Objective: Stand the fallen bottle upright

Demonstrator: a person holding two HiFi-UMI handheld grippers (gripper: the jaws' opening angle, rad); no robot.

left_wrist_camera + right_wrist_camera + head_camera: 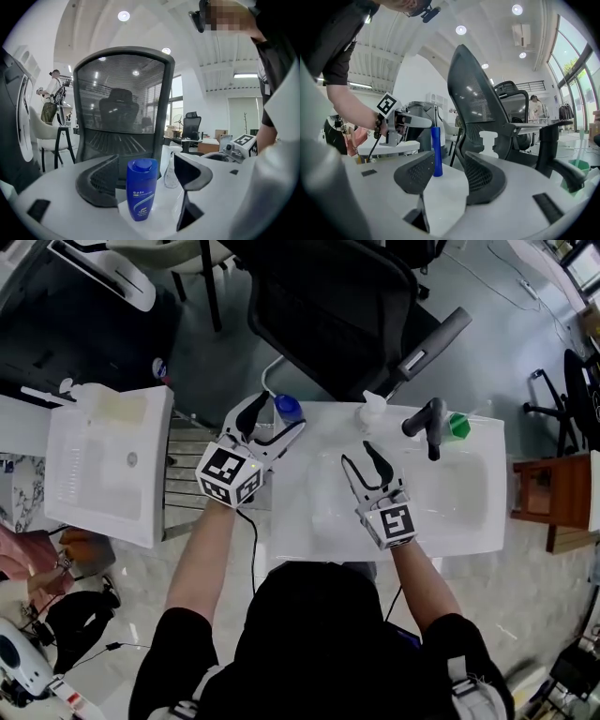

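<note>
at the far left sits a separate white basin (103, 460), well apart from the work. next comes the left tongs (275, 425), reaching to the back left corner of the white counter (328, 414). its two dark arms are spread wide, one on either side of the blue bottle (141, 190). the bottle stands upright on its base on the counter's rim, cap up and label facing the left gripper view. there is a gap between it and each pad, so neither one presses on it. just past it, near the back edge, stands a clear pump bottle (373, 409), also upright. the right tongs (358, 454) hang over the sunken bowl of the counter, arms apart with nothing between them. in the right gripper view the blue bottle shows only in the distance beyond them. further right a black faucet (427, 425) rises from the back rim, with a green object (458, 426) just beside it. a black mesh office chair (328, 306) stands behind the counter.
</note>
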